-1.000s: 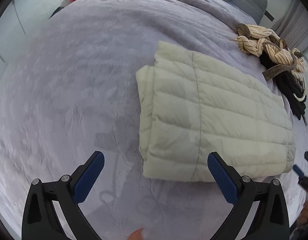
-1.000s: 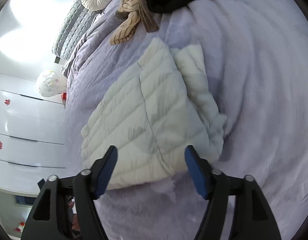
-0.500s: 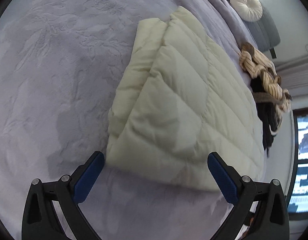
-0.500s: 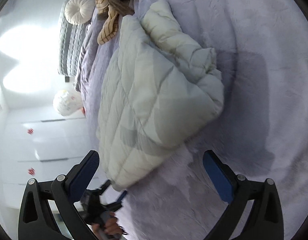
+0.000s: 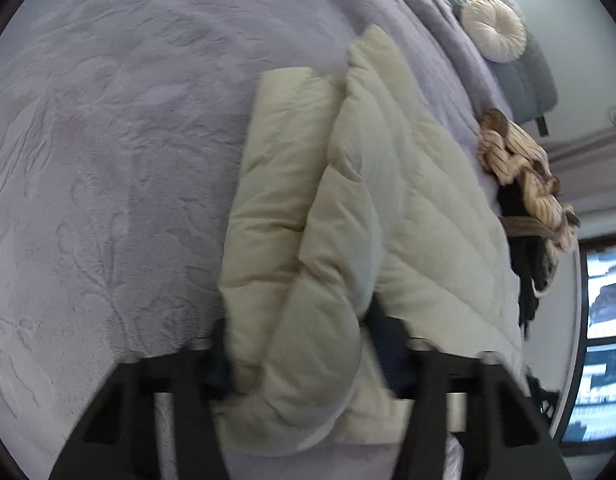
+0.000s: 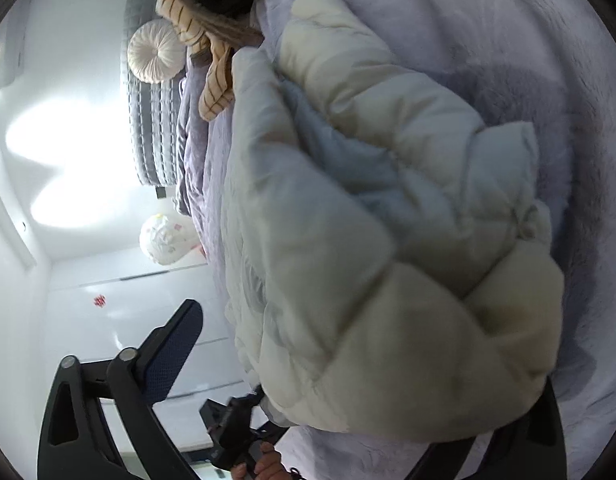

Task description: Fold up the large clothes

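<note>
The cream puffer jacket [image 5: 388,208] lies part-folded on the lavender bed cover [image 5: 107,160], and both tools are at its near edge. In the left wrist view the left gripper [image 5: 299,356] has just been closing, and the jacket's near corner bulges between its dark fingers [image 5: 388,344], which appear to press on the padding; motion blur hides the exact contact.

In the right wrist view the right gripper [image 6: 348,360] stands wide. One blue-padded finger [image 6: 171,356] at 8 o'clock is clear of the cloth, while the other is buried behind the puffy corner at 5 o'clock. Whether that corner is gripped cannot be told.

To do the fold well, each tool likely needs a bite deep enough to catch all layers, since slick quilted shells tend to slip from a shallow pinch. Both corners should probably rise together and travel evenly toward 12 o'clock, so the edge lands square.

The jacket is thick, springy and stitched in diagonal channels, with a smooth, faintly glossy shell; its folded sleeve forms a soft roll along the side. The bed cover is plush, with embossed leaf patterns. At 2 o'clock in the left view lie a striped beige garment [image 5: 520,164] and black clothing [image 5: 528,264], with a round pleated cushion [image 5: 494,28] beyond.
</note>
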